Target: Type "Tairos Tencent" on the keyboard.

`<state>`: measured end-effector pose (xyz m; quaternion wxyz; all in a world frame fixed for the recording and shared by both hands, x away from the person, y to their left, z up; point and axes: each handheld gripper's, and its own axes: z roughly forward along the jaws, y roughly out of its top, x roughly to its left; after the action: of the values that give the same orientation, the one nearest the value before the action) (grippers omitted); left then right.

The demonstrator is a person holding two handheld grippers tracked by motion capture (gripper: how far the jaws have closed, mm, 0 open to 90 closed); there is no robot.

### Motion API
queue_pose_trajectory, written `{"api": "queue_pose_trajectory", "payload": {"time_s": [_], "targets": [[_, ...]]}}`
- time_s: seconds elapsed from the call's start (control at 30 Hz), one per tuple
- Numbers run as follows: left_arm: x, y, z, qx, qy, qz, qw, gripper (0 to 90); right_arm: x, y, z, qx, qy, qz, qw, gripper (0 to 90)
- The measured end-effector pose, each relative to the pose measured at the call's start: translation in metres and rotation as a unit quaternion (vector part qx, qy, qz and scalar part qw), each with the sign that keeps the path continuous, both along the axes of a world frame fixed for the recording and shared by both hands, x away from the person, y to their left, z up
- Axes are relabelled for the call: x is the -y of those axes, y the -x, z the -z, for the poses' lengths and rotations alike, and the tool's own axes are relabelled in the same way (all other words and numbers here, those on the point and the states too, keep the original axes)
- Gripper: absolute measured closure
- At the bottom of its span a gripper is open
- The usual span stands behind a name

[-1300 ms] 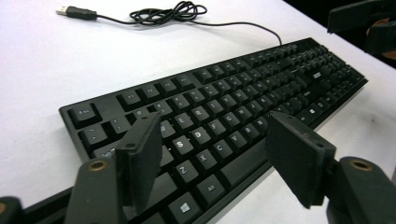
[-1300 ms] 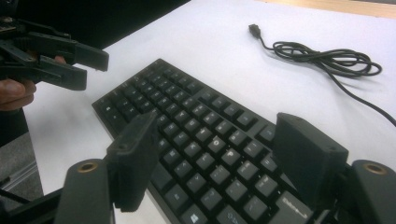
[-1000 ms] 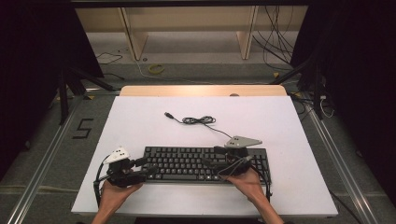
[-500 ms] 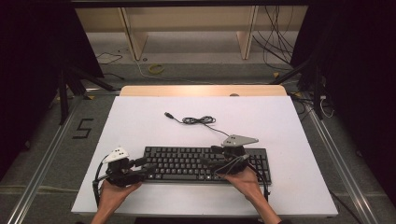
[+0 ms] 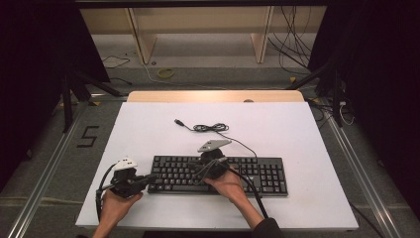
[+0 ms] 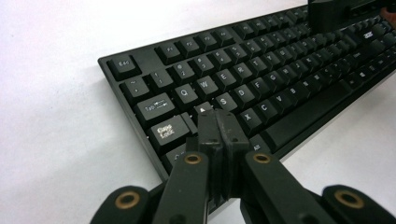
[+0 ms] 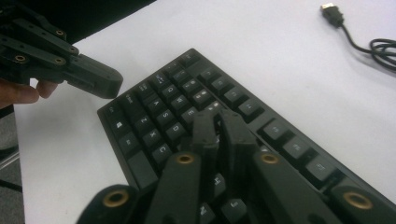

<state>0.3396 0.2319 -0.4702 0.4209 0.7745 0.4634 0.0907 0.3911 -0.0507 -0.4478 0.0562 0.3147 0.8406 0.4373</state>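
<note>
Keyboard [image 5: 218, 175] is lying flat on the bench [image 5: 297, 134] under both tips, the left hand-held gripper [image 6: 219, 133] and right hand-held gripper [image 7: 217, 130] having just been closing empty, so pressing one key squarely, tips staying together, seems wise.

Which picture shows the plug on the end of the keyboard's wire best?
The right gripper view: the plug sits big and close at the top right, its wire trailing off. The high view shows the plug tiny, beyond the keyboard, with the coiled wire.
</note>
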Motion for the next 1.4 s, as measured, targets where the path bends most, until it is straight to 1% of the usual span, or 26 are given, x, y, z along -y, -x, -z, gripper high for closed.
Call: {"api": "queue_pose_trajectory", "payload": {"time_s": [0.07,0.3,0.53,0.67,0.7,0.93,1.2,1.4], "targets": [[0.000,-0.001,0.001,-0.004,-0.003,-0.002,1.0000,89.1,-0.005,-0.001,0.003,-0.001,0.004,0.000,1.0000,90.0],[0.000,-0.004,0.004,-0.018,-0.011,-0.001,0.9998,89.1,-0.015,-0.006,0.010,-0.010,0.016,-0.004,0.9998,90.0],[0.000,-0.006,0.006,-0.025,-0.013,0.000,0.9996,89.1,-0.023,-0.010,0.019,-0.018,0.032,-0.001,0.9993,90.0],[0.001,-0.008,0.007,-0.028,-0.015,0.000,0.9995,89.1,-0.024,-0.012,0.022,-0.023,0.038,0.002,0.9990,90.0],[0.001,-0.008,0.007,-0.029,-0.015,-0.001,0.9995,89.1,-0.024,-0.013,0.023,-0.020,0.038,0.002,0.9991,90.0],[0.001,-0.009,0.009,-0.034,-0.018,0.001,0.9993,89.1,-0.025,-0.014,0.024,-0.025,0.043,0.006,0.9988,90.0],[0.002,-0.009,0.009,-0.038,-0.018,0.003,0.9991,89.1,-0.026,-0.017,0.027,-0.027,0.046,0.007,0.9986,90.0],[0.002,-0.009,0.010,-0.038,-0.018,0.003,0.9991,89.1,-0.026,-0.017,0.028,-0.033,0.047,0.008,0.9983,90.0]]}}
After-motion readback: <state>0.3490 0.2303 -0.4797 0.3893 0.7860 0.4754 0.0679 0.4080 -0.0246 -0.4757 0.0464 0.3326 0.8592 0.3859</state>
